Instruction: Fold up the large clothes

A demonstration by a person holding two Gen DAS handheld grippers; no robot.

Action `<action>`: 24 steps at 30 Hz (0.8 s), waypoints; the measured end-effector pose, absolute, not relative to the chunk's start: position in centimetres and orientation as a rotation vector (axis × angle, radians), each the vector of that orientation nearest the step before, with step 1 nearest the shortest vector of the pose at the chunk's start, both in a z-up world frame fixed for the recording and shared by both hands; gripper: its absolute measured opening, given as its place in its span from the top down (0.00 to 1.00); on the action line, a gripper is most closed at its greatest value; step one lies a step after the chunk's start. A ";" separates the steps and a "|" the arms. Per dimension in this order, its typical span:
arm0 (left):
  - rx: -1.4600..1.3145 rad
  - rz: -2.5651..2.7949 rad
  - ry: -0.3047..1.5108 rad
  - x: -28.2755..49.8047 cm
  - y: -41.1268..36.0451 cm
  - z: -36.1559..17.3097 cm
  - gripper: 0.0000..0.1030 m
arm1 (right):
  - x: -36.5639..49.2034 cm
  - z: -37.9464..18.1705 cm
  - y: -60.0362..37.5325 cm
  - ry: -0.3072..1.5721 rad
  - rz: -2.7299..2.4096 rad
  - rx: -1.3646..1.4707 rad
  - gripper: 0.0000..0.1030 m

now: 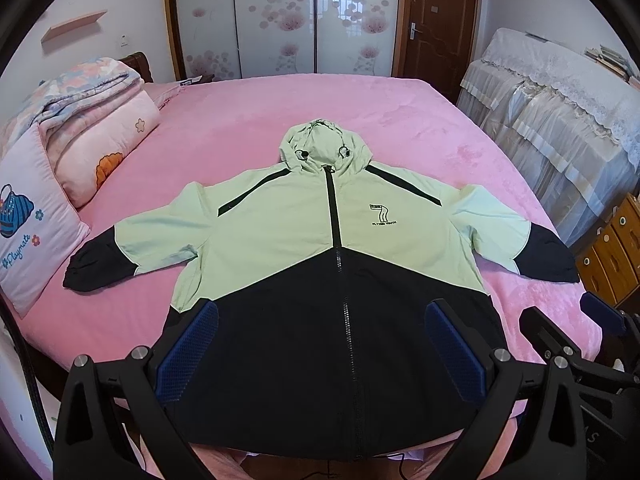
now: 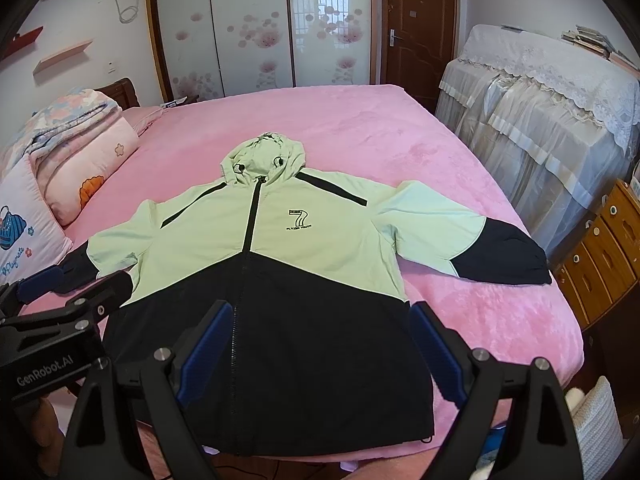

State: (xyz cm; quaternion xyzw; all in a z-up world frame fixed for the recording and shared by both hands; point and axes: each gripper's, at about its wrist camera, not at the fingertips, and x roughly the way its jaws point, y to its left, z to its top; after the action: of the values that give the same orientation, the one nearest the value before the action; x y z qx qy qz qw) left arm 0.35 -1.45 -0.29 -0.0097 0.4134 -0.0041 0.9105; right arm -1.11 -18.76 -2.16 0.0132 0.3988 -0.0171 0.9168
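The jacket (image 1: pixel 304 232) is thin, smooth cloth, and the pink bed cover (image 1: pixel 400 128) under it looks soft and fuzzy. The left gripper (image 1: pixel 322 344) is matt black plastic with shiny metal bolts and bumpy blue pads (image 1: pixel 188 354). The door (image 2: pixel 418 24) is glossy brown wood.

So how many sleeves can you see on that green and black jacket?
2. The jacket lies flat on the pink bed. One sleeve stretches toward the pillows, the other sleeve toward the wooden drawers. Neither is hidden or folded yet.
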 end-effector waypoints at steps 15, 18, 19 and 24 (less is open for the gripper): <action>-0.005 0.006 0.858 0.5 -2.0 -0.6 0.00 | -1.2 -2.1 -19.3 0.819 -0.043 0.018 0.12; -0.009 -0.004 0.861 0.4 -2.1 -0.6 0.00 | -1.2 -2.1 -19.5 0.817 -0.048 0.018 0.13; -0.006 -0.005 0.862 0.3 -2.1 -0.7 0.00 | -1.2 -2.0 -19.6 0.816 -0.050 0.018 0.12; -0.003 -0.014 0.861 0.1 -2.3 -0.7 0.00 | -1.1 -1.9 -19.7 0.814 -0.056 0.022 0.12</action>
State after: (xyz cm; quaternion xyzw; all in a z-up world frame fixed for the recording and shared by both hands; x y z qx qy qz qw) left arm 0.12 -2.34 -0.68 -0.0013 0.4172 -0.0066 0.9088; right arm -1.08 -19.70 -1.94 0.0108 0.3958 -0.0273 0.9179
